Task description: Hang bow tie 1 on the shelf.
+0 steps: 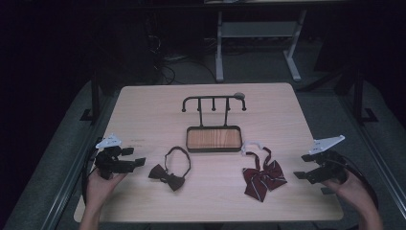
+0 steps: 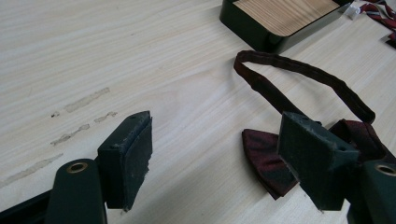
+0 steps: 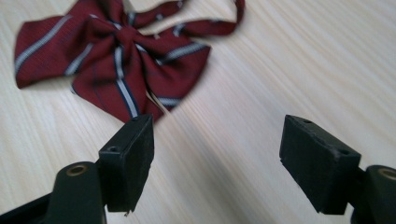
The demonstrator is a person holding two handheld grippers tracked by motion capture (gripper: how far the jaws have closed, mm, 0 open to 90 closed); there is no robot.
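Approach matters now — both grippers [image 1: 139, 162] [image 1: 301, 168] gape empty, 1 each side of the stand [image 1: 213, 138], so pinch each bow's [image 1: 166, 177] [image 1: 263, 178] knot.

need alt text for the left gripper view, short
The left tool, open and holding nothing, hovers over a pale wooden table, its right jaw in front of a dark red bow tie whose strap loops away toward a black tray with a wood-grain base.
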